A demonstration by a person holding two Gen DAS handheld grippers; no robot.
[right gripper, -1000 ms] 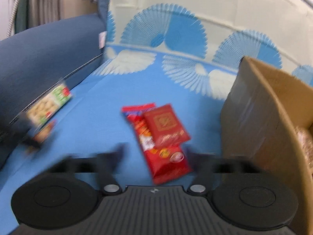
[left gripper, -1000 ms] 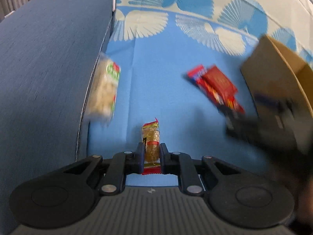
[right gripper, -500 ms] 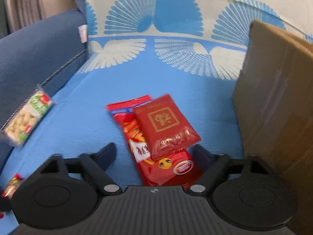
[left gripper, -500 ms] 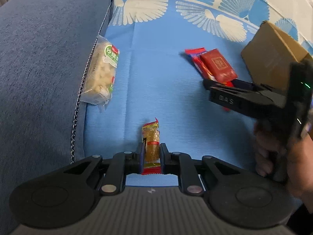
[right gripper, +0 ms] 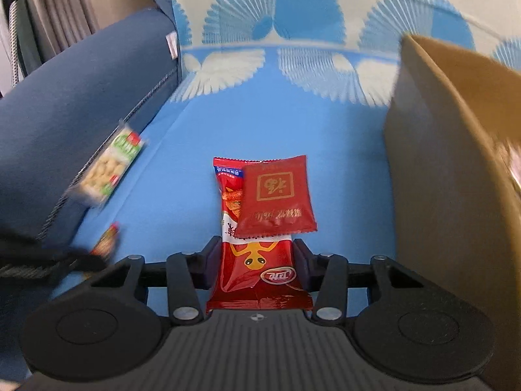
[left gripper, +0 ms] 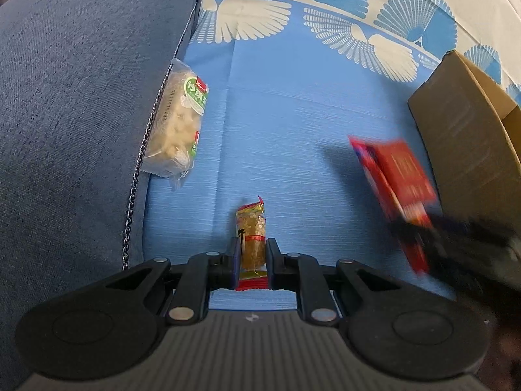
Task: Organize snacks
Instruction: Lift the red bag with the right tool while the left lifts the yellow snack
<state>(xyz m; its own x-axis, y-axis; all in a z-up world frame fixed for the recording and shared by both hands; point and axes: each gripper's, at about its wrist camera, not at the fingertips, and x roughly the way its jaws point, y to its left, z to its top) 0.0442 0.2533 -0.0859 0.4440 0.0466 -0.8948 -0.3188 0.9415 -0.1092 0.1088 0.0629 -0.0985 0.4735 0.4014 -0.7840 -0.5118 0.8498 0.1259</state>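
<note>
My left gripper point(left gripper: 252, 254) is shut on a small yellow snack bar point(left gripper: 251, 228) with red ends, held above the blue cloth. My right gripper point(right gripper: 257, 260) is shut on a long red snack bag point(right gripper: 252, 267). A flat dark red packet point(right gripper: 275, 197) lies on top of that bag. In the left wrist view the red bag point(left gripper: 395, 192) and packet look lifted and blurred at the right. A clear pack of pale biscuits with a green label point(left gripper: 177, 130) leans against the dark blue cushion; it also shows in the right wrist view point(right gripper: 109, 169).
An open cardboard box point(right gripper: 456, 169) stands at the right on the blue fan-patterned cloth point(left gripper: 293, 114); it also shows in the left wrist view point(left gripper: 469, 130). The dark blue sofa cushion point(left gripper: 71, 97) rises along the left.
My right gripper has closed on the long red bag and lifted it with the dark red packet on top. My left gripper still holds the yellow bar.
</note>
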